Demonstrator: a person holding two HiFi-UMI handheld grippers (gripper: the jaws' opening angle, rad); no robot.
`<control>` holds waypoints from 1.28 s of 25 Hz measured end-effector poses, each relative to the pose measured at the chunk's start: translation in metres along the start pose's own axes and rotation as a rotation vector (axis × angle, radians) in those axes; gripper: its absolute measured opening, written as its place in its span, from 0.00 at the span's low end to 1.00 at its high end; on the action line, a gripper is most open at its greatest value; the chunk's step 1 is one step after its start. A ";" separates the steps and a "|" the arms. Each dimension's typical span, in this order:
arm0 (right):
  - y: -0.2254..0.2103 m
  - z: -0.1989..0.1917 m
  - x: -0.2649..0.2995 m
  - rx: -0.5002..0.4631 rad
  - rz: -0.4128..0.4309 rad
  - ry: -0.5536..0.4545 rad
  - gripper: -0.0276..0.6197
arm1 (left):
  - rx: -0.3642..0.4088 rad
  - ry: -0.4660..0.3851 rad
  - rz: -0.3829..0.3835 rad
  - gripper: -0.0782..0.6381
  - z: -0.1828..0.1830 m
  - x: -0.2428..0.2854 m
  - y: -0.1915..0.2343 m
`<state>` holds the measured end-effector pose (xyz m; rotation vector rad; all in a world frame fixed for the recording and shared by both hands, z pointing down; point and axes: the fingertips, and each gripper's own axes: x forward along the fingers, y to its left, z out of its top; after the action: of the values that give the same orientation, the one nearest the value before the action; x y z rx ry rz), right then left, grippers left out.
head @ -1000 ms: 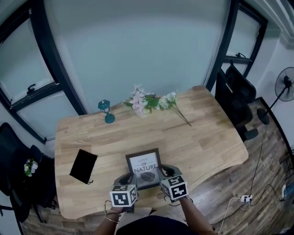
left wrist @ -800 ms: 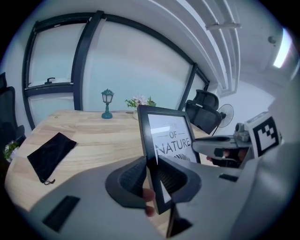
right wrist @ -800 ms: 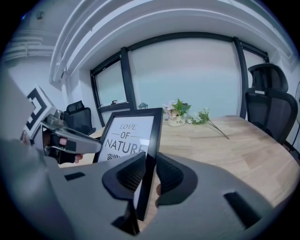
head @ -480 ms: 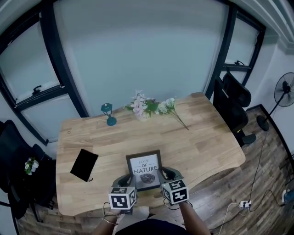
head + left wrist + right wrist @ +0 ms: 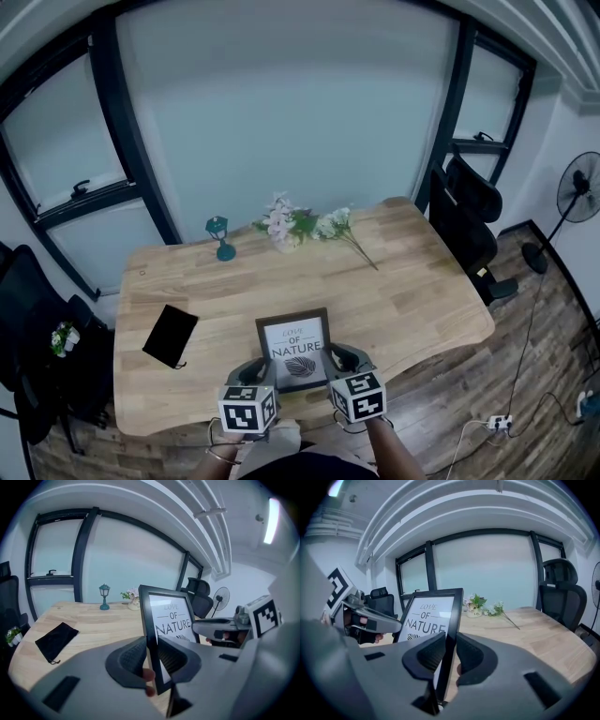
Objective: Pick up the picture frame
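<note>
While both grippers clamp it, the frame (image 5: 294,345) stands upright between them, over the table's near edge.

- Left gripper (image 5: 151,654): pads pressed on the frame's left edge, one on the printed face and one on the back.
- Right gripper (image 5: 448,654): same hold on the right edge, pads closed on front and back.
- The print faces the person and reads "LOVE OF NATURE".
- The frame's lower edge is hidden behind the gripper bodies, so I cannot tell whether it clears the table (image 5: 412,300).
- Left of the frame, well apart: black pouch (image 5: 171,335), flat on the wood.
- Far edge of the table: teal lamp (image 5: 219,237), upright. Right of it are flowers (image 5: 305,225), with one sprig lying out to the right.
- Beyond the table's right end: black chair (image 5: 466,220), with a fan (image 5: 581,192) further right.
</note>
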<state>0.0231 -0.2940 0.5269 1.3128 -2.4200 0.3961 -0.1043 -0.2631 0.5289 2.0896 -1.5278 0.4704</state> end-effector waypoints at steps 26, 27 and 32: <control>0.017 0.022 -0.083 -0.037 0.024 -0.157 0.15 | 0.031 -0.125 0.052 0.20 0.010 -0.070 -0.047; 0.018 0.023 -0.086 -0.038 0.024 -0.162 0.15 | 0.034 -0.128 0.054 0.20 0.010 -0.072 -0.048; 0.023 0.030 -0.096 -0.043 0.025 -0.184 0.15 | 0.034 -0.151 0.050 0.20 0.013 -0.083 -0.052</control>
<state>0.0473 -0.2224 0.4564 1.3558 -2.5810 0.2377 -0.0812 -0.1938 0.4623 2.1602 -1.6712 0.3661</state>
